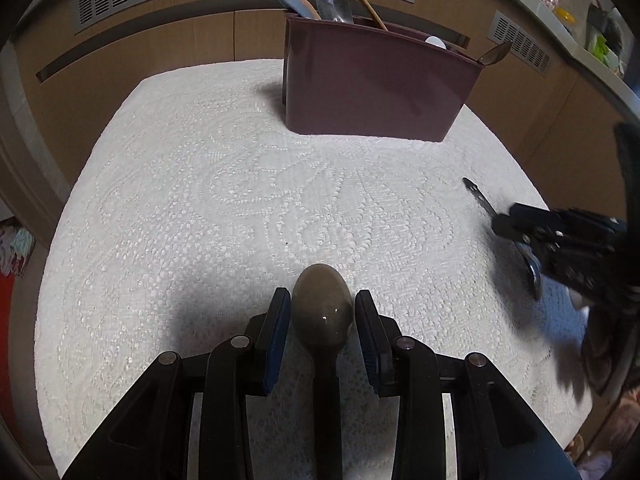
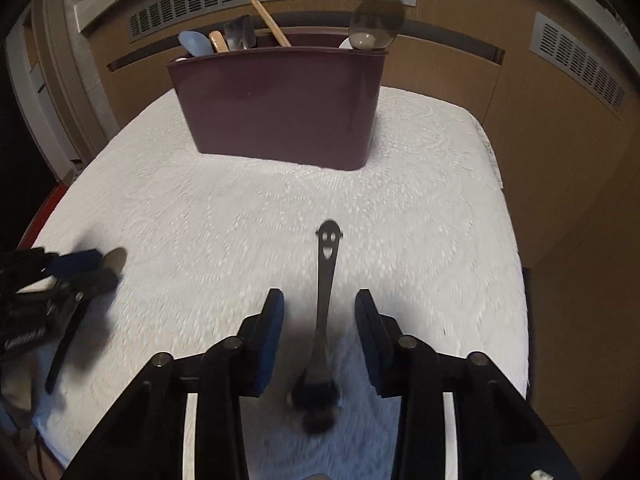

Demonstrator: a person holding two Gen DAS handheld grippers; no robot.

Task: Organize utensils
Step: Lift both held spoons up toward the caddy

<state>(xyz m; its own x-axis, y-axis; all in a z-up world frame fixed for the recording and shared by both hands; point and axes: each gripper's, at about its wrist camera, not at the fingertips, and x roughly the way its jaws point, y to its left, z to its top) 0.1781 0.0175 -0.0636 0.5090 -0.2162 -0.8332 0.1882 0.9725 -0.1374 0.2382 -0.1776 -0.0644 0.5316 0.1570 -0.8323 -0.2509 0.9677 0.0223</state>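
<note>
Most of the sorting looks done: the maroon holder point(image 2: 280, 108) at the top centre of the right wrist view already carries a blue spoon, a wooden stick, a metal spatula and a large metal spoon point(image 2: 376, 20) at its right end. Two utensils are left, and neither is in the holder yet. In the left wrist view a brown spoon point(image 1: 322, 312) lies at the bottom centre, its bowl between the pads of your left gripper point(image 1: 322, 312); a gap shows on each side of the bowl, so the pads stand apart and I cannot tell whether anything further back holds the handle. In the right wrist view a dark utensil with a smiley cut-out handle point(image 2: 329, 272) runs up the lower centre between the pads of your right gripper point(image 2: 319, 312), which also stand clear of it. Nothing else lies loose on the white lace tablecloth point(image 2: 200, 200). You have these last two pieces to carry to the holder.
</note>
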